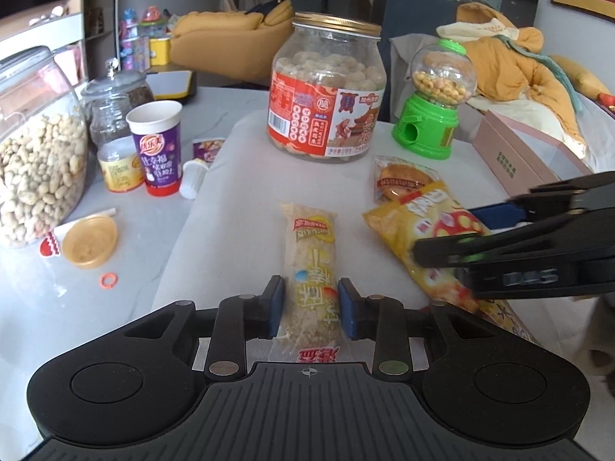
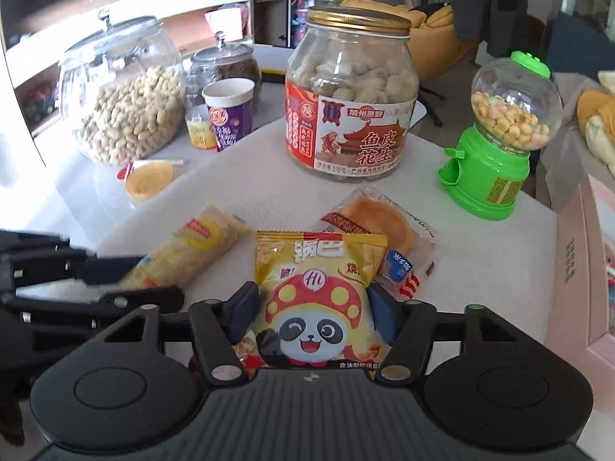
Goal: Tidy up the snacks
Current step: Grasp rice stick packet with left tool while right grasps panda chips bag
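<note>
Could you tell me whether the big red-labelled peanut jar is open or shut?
Shut: the peanut jar stands upright with its gold lid sitting on the mouth.

We see a yellow snack bag printed with a black-and-white panda in a red, yellow-spotted cap, a red-labelled jar with a gold lid, a bright green candy dispenser, and a purple cup.
</note>
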`<state>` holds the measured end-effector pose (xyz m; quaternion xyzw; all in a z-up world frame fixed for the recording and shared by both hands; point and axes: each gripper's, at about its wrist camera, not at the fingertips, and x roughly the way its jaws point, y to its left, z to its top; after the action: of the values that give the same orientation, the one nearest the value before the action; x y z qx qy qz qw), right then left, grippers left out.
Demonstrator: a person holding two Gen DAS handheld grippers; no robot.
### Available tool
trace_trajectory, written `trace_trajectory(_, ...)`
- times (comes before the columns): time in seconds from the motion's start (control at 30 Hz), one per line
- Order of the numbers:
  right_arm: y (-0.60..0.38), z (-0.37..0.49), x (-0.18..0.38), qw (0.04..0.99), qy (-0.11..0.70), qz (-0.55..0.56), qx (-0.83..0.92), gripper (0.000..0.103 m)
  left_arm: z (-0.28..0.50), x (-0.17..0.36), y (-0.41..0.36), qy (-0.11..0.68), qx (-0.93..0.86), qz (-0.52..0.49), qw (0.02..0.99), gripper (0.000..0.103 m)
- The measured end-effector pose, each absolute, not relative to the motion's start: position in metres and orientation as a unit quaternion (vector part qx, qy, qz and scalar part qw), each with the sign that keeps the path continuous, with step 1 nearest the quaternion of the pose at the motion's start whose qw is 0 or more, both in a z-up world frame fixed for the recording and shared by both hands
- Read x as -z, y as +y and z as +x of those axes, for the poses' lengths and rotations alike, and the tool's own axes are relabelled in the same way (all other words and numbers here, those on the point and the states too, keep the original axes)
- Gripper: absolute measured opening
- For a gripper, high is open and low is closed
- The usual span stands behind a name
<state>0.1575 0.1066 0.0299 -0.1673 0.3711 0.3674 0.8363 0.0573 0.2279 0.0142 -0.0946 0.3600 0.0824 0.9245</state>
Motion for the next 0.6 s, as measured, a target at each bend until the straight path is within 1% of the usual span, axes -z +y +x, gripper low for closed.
trace_trajectory(0.03,0.097,0.157,-0.034,0.837,0.374,-0.156,-0.369,0.051,0.058,-0.014,0.228,0.358,-0.082,-0.094,0.925,0.035)
trace_trajectory(0.2,0.032,0.152,-0.055,0.863,0.353,-0.137,-0.335,0.041,0.068,-0.012,0.230,0.352,-0.084,-0.098,0.927,0.036)
trace_trajectory(0.23,0.016,0.151,-0.056,0.866,0.354,-0.133,-0.327,0.036,0.072,-0.012,0.230,0.351,-0.084,-0.099,0.927,0.038)
trace_trajectory(0.3,-0.016,0.149,-0.055,0.869,0.367,-0.122,-0.309,0.031,0.081,-0.011,0.229,0.350,-0.077,-0.092,0.929,0.044)
trace_trajectory(0.33,-0.030,0.148,-0.052,0.868,0.376,-0.117,-0.302,0.031,0.085,-0.010,0.228,0.351,-0.075,-0.087,0.929,0.046)
trace_trajectory(0.4,-0.054,0.144,-0.045,0.868,0.389,-0.117,-0.286,0.031,0.094,-0.009,0.223,0.352,-0.078,-0.065,0.930,0.046)
trace_trajectory(0.47,-0.070,0.137,-0.039,0.870,0.390,-0.125,-0.275,0.032,0.098,-0.009,0.217,0.352,-0.091,-0.051,0.930,0.043)
trace_trajectory(0.5,-0.076,0.134,-0.036,0.871,0.391,-0.124,-0.270,0.038,0.097,-0.009,0.215,0.351,-0.099,-0.046,0.930,0.034)
trace_trajectory(0.53,-0.081,0.133,-0.035,0.873,0.392,-0.115,-0.267,0.052,0.096,-0.010,0.213,0.348,-0.100,-0.044,0.931,0.034)
trace_trajectory(0.57,-0.085,0.133,-0.034,0.875,0.392,-0.097,-0.267,0.062,0.093,-0.011,0.213,0.345,-0.091,-0.050,0.933,0.034)
trace_trajectory(0.6,-0.088,0.134,-0.033,0.876,0.392,-0.076,-0.269,0.075,0.089,-0.013,0.212,0.341,-0.083,-0.062,0.934,0.034)
